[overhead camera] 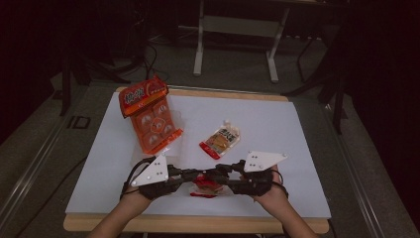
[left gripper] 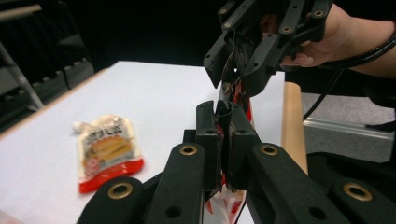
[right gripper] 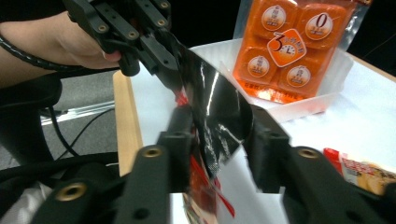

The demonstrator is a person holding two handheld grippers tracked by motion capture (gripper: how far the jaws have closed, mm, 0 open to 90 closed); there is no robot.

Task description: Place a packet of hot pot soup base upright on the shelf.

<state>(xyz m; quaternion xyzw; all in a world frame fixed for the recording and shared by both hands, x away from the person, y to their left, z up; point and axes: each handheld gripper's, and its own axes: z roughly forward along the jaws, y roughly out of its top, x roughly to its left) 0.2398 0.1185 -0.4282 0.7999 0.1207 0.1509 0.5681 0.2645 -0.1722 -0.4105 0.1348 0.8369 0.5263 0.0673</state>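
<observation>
At the table's near edge, a person holds a small red-and-black packet (overhead camera: 204,185) between two hand-held grippers, its long axis running left to right from one to the other. The left gripper (left gripper: 224,140) is clenched on one end, pads pinching the film. The right gripper (right gripper: 217,140) stands partly parted around the other end, its jaws not pressing the film. A pouch (overhead camera: 221,141) and an orange pack (overhead camera: 151,119) lie farther off on the white table (overhead camera: 277,129).
</observation>
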